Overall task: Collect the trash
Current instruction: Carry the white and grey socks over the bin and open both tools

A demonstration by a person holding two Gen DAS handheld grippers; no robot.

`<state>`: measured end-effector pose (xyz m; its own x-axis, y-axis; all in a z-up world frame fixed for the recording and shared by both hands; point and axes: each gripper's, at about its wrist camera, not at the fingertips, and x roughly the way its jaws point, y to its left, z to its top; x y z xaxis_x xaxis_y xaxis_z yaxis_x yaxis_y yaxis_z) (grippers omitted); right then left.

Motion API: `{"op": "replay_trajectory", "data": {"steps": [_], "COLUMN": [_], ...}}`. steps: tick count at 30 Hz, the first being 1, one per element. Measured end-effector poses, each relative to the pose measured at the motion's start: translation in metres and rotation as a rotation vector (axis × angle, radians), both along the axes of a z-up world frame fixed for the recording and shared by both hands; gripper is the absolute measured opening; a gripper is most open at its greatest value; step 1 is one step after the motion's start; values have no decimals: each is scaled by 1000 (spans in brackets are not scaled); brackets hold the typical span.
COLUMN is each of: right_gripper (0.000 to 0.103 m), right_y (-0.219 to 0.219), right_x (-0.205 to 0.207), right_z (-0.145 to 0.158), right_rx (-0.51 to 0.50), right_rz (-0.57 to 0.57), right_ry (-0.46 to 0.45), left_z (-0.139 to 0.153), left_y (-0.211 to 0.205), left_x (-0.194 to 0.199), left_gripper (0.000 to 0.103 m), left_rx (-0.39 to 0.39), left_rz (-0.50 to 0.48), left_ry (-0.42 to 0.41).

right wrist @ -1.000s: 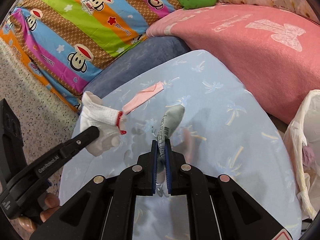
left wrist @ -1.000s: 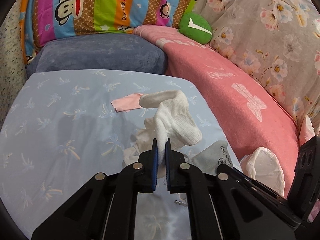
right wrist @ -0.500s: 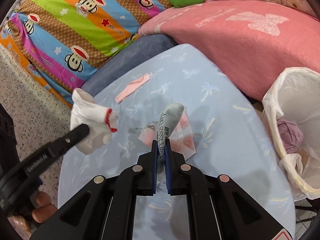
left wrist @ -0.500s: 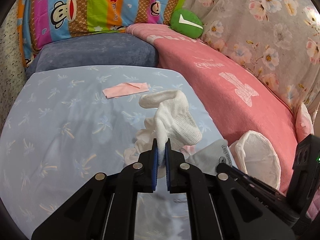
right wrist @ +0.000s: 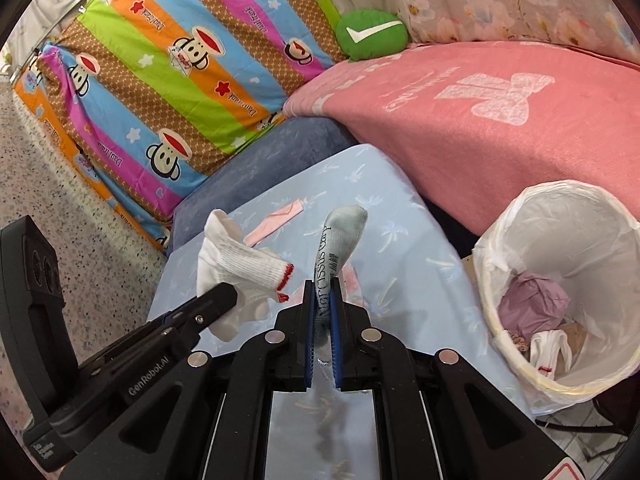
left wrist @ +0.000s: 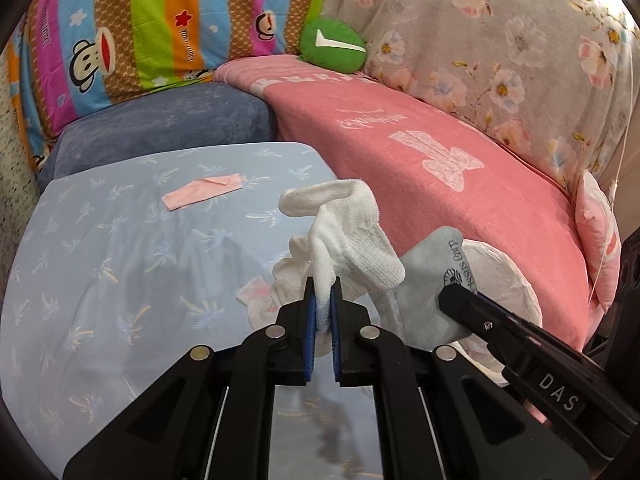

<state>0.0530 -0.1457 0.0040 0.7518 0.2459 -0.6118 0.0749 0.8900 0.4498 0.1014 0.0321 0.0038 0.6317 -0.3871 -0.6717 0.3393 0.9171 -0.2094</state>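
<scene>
Both grippers have lifted and swung toward the bin since the earlier frames, so that the bin, then only a sliver at the right edge of the right wrist view, now shows its whole mouth, while the pink strip has fallen farther back on the table. Left gripper (left wrist: 323, 304) is clamped narrow on a white glove (left wrist: 352, 240), which stands up from the blue pads (left wrist: 309, 320) with its fingers drooping to either side; in the right wrist view the same glove (right wrist: 236, 268) shows a red-trimmed cuff and hangs above the table's left part. Right gripper (right wrist: 323, 300) is likewise pinched narrow on a grey sock (right wrist: 340, 240) bearing printed lettering, the toe pointing up and away from the pads; in the left wrist view the sock (left wrist: 432, 280) hangs in front of the bin. Bin (right wrist: 492, 256), lined with a white plastic bag, stands at the right of the table (right wrist: 400, 216) and just beside its edge, below the pink blanket (right wrist: 480, 128); it holds a crumpled purple wad (right wrist: 532, 304) and a white scrap with red trim. Pink strip (left wrist: 202, 192) lies flat on the pale blue palm-print tablecloth toward its far side, well apart from both grippers. Crumpled white-and-pink paper (left wrist: 260, 300) lies on the cloth just beyond the left gripper's tips. Green cushion (left wrist: 332, 48) rests where the striped monkey-print cover (left wrist: 140, 32) meets the floral cloth.
</scene>
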Motion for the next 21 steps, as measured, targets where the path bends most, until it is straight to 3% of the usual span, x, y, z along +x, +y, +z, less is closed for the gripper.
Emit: {"op": "replay_trajectory", "data": {"steps": [16,21], "right_gripper": [7,7], "right_y": [-83,-111], "right_x": [-50,-61], "right_z": [27,31], "right_rx": [-22,-77], "right_rz": [-142,-220], "right_ry": [-30,-12], "left_z": [11,12], "left_y": [-77,-106], "left_x": [-27,-28], "left_gripper": [6,6], "left_rx": [43,42], "left_rz": [-161,-228], "left_ry": [16,31]}}
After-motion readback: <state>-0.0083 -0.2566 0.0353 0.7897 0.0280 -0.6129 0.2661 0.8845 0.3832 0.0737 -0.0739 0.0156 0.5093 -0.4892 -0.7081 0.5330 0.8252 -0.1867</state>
